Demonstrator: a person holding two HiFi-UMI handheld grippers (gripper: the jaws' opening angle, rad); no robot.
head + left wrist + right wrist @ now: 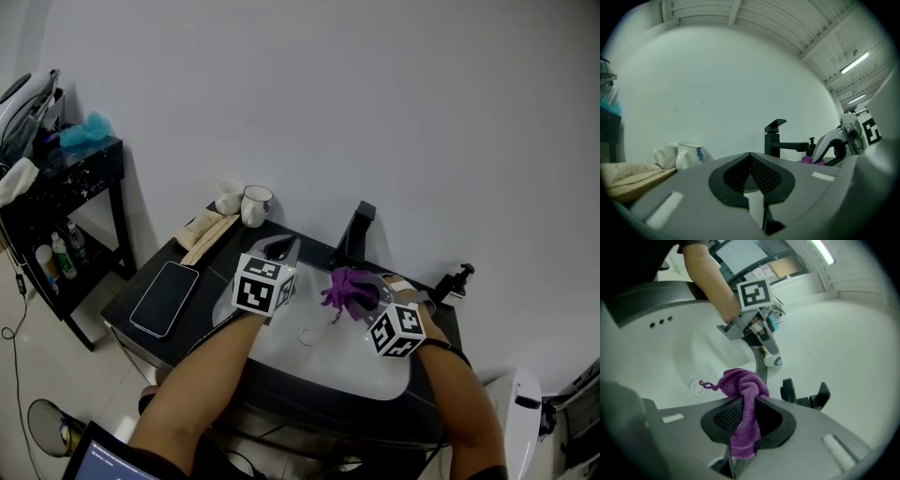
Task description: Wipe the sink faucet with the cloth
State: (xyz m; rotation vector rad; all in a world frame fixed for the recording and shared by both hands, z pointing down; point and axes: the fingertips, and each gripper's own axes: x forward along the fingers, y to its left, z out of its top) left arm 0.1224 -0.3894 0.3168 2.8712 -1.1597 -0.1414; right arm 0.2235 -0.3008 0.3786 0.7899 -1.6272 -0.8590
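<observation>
The black faucet [357,231] stands at the back of the white sink [281,349]. My right gripper [364,299] is shut on a purple cloth [345,290] and holds it over the basin, just in front of and below the faucet spout. In the right gripper view the cloth [743,414] hangs bunched between the jaws of the right gripper [745,401], with the faucet [805,397] just beyond. My left gripper [282,250] hovers over the basin's left side, shut with nothing in it. In its own view the left gripper [750,155] points toward the faucet [775,138].
A phone [165,297] lies on the dark counter [127,295] left of the sink. Two white mugs [254,205] and some folded cloths [204,232] sit at the back left. A soap dispenser [458,281] stands at the right. A black shelf [67,187] stands further left.
</observation>
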